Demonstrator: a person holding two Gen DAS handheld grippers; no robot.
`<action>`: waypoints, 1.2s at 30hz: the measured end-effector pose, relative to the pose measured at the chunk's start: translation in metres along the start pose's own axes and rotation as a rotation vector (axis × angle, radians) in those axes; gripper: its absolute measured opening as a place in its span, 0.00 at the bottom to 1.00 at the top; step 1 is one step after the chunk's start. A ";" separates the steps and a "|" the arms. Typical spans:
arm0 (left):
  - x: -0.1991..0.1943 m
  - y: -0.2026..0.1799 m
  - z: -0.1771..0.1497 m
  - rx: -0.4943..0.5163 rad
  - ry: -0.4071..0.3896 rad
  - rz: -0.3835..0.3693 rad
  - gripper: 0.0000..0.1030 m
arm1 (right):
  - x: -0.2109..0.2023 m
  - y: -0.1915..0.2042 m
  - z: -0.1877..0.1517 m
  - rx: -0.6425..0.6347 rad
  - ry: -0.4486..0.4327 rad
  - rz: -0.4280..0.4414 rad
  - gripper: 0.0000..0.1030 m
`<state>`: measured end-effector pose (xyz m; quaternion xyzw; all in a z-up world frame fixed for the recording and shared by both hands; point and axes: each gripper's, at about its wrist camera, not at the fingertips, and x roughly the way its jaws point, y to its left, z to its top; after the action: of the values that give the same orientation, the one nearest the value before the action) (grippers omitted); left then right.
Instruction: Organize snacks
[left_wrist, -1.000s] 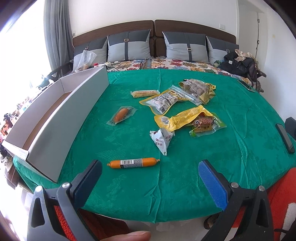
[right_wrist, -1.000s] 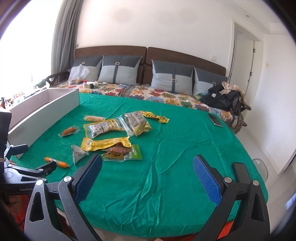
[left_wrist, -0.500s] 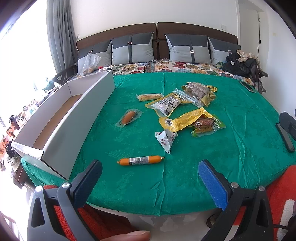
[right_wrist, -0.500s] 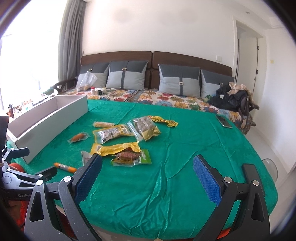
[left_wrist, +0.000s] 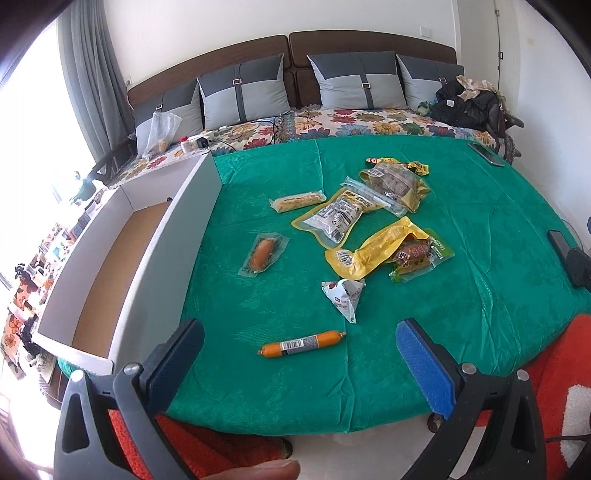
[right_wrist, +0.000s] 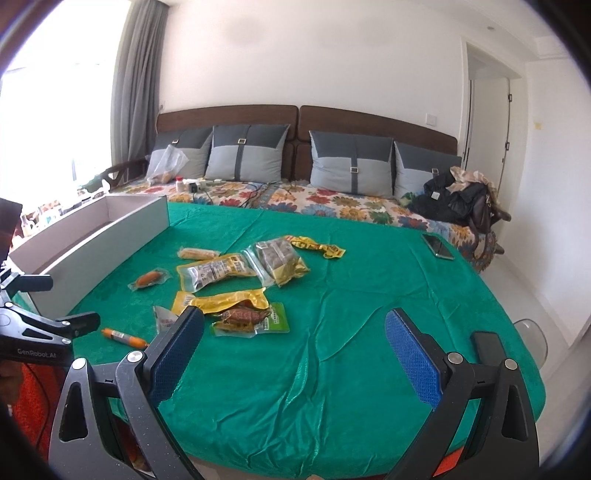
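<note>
At the left edge of the table (left_wrist: 498, 332) stands a long open box (left_wrist: 122, 258). Nothing can be seen inside it, so the job looks like it has not begun.

The left gripper (left_wrist: 299, 354) hangs over the near edge of the table. Its jaws are wide apart and hold nothing. Right ahead of the gap between them lies the orange sausage stick (left_wrist: 303, 344). It lies flat on the green cloth near the near edge, just past the fingertips. Its long side runs left to right, across the jaws, with the right end pointing a little farther away. The jaws would close on its two ends, not across its thin middle. So I think the gripper needs a turn first, so that it can pinch the thin middle.

A little past the stick lies a small white pointy packet (left_wrist: 345, 297). Farther in, toward the middle of the table, more snack bags (left_wrist: 369, 225) lie in a loose bunch, some on top of others.

The right gripper (right_wrist: 293, 341) is also open and empty. It is over the right part of the near edge, facing bare cloth. The stick is off to its left, so the left gripper is nearer. A phone (right_wrist: 437, 245) lies near the far right edge.
</note>
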<state>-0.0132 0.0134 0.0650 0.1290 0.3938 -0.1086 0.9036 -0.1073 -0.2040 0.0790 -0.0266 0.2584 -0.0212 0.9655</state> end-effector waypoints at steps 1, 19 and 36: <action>-0.003 0.003 0.006 0.026 -0.009 0.016 1.00 | 0.004 -0.002 0.008 -0.039 0.033 0.026 0.97; 0.079 0.025 -0.061 -0.171 0.044 0.069 1.00 | 0.056 0.008 -0.033 0.022 0.040 -0.087 0.97; 0.090 0.043 -0.062 -0.263 0.075 -0.029 1.00 | 0.073 -0.005 -0.054 0.020 0.097 -0.128 0.97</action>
<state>0.0176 0.0654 -0.0356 0.0078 0.4400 -0.0642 0.8957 -0.0708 -0.2151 -0.0037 -0.0322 0.3023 -0.0869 0.9487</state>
